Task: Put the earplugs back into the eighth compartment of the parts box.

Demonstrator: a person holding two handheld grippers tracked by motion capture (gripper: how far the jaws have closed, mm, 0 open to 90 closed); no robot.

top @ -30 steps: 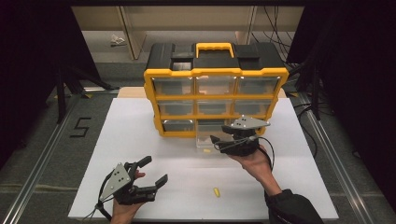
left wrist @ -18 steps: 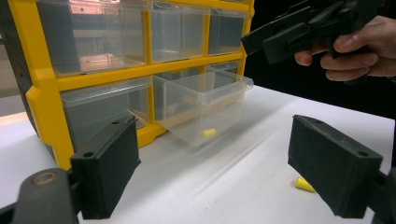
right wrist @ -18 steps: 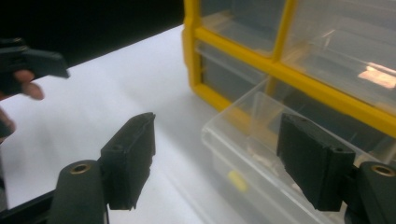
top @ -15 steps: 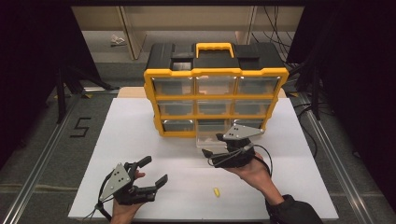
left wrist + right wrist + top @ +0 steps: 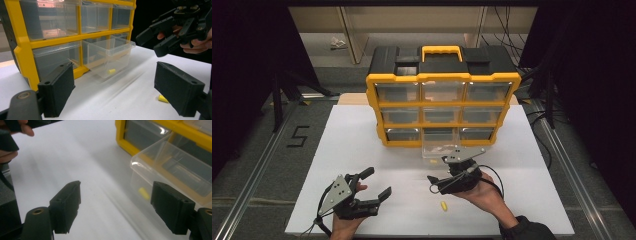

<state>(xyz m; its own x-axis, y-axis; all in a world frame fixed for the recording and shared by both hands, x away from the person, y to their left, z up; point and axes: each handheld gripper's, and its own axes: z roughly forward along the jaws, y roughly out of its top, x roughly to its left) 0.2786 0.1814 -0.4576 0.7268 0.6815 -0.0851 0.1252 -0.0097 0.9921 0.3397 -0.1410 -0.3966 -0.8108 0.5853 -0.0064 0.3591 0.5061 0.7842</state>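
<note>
high view has the right gripper (image 5: 435,183) low over the white worktop (image 5: 362,145), held in a hand (image 5: 479,187) that comes in from the bottom edge. its jaws stand wide and have just been opening, with nothing between them. a small yellow piece (image 5: 444,205) lies on the worktop just below the gripper's tips, near but apart from them. beyond the gripper, toward the far side, a clear drawer (image 5: 439,150) is pulled out of the bottom row of a yellow and black organizer (image 5: 443,107), and a second yellow piece (image 5: 433,161) lies inside that drawer, a little ahead of the gripper.

right gripper view looks along the two black jaws, spread well apart over bare worktop; the clear drawer (image 5: 172,167) is ahead and to its right, and the yellow piece in it (image 5: 143,193) shows through the wall, just inside the right-hand jaw. it's a bit blurred.

left gripper (image 5: 373,186) rests nearer the worktop's front edge, well apart from the right one, jaws also wide with nothing in them. left gripper view faces the organizer (image 5: 25,55); the pulled-out drawer (image 5: 110,56) is straight ahead with its yellow piece (image 5: 111,71) on the bottom, the loose yellow piece (image 5: 163,98) lies on the worktop beside its right-hand jaw, and the right gripper (image 5: 155,41) hangs above and beyond that.
</note>
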